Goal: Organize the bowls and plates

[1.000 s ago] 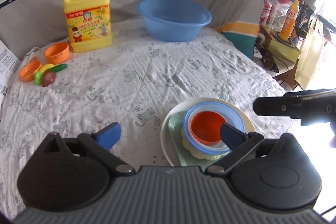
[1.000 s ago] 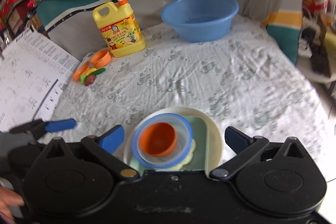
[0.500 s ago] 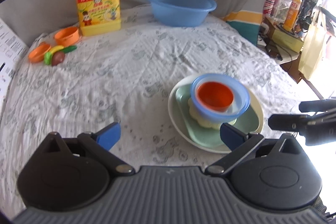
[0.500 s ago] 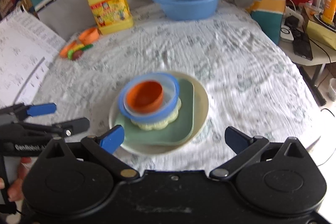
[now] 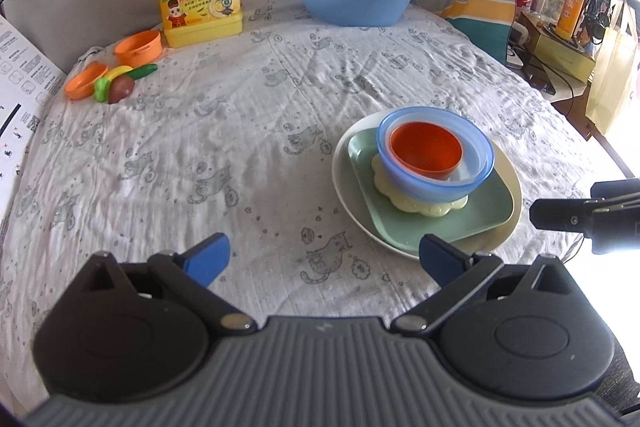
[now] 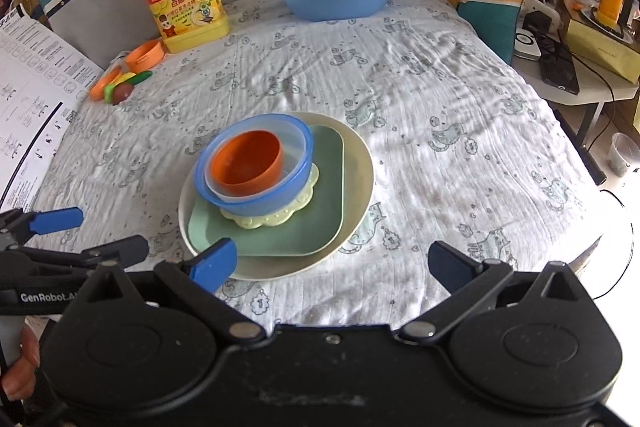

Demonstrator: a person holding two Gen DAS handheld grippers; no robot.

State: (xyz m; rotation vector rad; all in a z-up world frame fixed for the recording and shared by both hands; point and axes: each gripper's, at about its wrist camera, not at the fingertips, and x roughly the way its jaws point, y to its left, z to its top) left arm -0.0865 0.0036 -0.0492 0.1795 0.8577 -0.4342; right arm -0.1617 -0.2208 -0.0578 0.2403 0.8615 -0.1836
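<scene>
Orange bowl point(image 6: 246, 163) inside blue bowl point(image 6: 296, 183)

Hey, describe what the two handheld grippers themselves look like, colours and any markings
Both are black plastic: the left gripper has a ribbed grey body, the right gripper a scuffed black one. Each has round pivot housings, silver rivets and blue-padded fingers. White "GenRobot" lettering marks the left one's side.

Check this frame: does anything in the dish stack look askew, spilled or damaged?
Nothing spilled or broken. The stack is lopsided, though: the blue bowl with the orange cup inside sits toward one side of the green plate, not centered, and the green plate itself is off-center on the cream plate. Both grippers' jaws are open, holding nothing.
</scene>
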